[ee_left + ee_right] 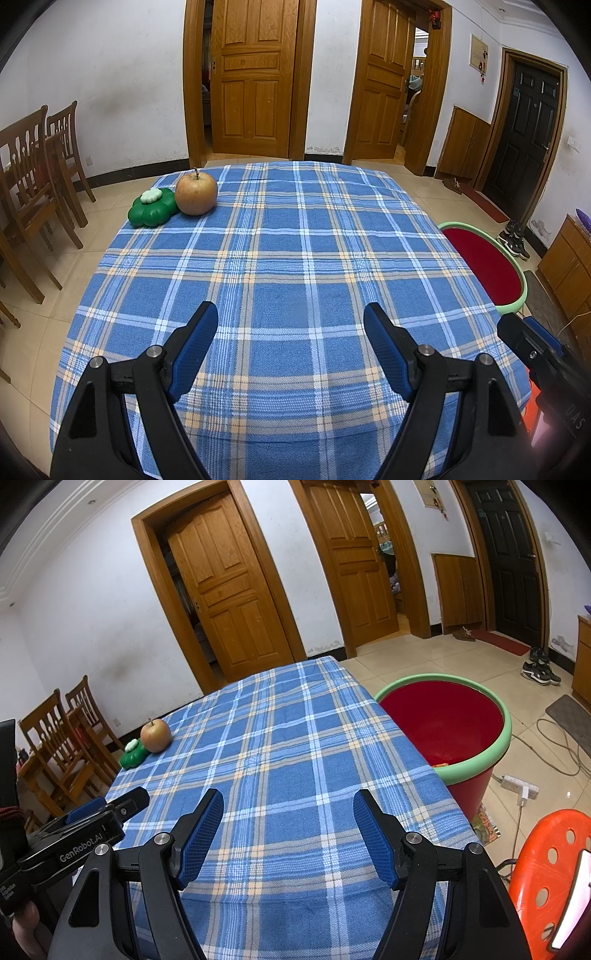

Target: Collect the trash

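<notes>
blue plaid cloth (288, 258) covers the table, and nearest the cameras both tools hang low over its near edge: the left gripper (290, 325) has its jaws wide apart with nothing between them, and the right gripper (288, 812) is the same. further out the cloth is bare through the middle. at the far left corner sit the apple (196, 193) and, touching its left side, a green clover-shaped piece (151, 207) with a pale top; no obvious litter shows, so these look like the likely things to collect. both lie ahead and to the left of the jaws, nearer the left tool. the apple is round, stem up, with no long axis; its skin is tan-red and intact. off the table's right edge stands the red bin (443, 720) with a green rim, closer to the right tool.
</notes>
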Action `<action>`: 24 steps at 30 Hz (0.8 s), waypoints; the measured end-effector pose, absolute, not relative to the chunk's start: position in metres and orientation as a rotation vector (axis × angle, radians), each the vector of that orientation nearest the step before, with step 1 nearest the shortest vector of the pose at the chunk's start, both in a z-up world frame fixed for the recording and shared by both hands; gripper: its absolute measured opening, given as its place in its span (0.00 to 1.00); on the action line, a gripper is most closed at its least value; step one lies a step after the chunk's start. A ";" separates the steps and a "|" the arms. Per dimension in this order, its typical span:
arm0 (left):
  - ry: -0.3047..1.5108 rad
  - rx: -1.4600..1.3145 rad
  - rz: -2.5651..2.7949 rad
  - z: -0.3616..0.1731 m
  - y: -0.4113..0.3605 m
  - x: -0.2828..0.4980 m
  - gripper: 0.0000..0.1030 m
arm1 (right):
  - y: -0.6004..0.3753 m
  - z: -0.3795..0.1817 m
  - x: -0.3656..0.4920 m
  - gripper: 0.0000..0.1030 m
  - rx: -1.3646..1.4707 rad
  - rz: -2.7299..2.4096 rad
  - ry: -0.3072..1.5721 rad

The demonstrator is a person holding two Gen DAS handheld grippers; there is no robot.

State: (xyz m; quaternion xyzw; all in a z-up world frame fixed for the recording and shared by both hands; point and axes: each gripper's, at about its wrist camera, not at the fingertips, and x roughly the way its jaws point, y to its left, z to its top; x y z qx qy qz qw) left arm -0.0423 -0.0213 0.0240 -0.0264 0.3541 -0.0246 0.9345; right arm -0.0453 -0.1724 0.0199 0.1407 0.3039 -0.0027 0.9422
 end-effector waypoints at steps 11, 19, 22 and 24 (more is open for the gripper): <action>0.723 -0.054 -0.050 0.024 -0.022 -0.042 0.78 | -0.173 0.020 -0.045 0.72 0.288 -0.006 0.620; 0.722 -0.055 -0.051 0.025 -0.022 -0.042 0.78 | -0.173 0.020 -0.045 0.72 0.287 -0.005 0.620; 0.722 -0.055 -0.051 0.025 -0.022 -0.042 0.78 | -0.172 0.020 -0.045 0.72 0.287 -0.006 0.620; 0.721 -0.055 -0.051 0.025 -0.022 -0.042 0.78 | -0.173 0.021 -0.045 0.72 0.287 -0.005 0.620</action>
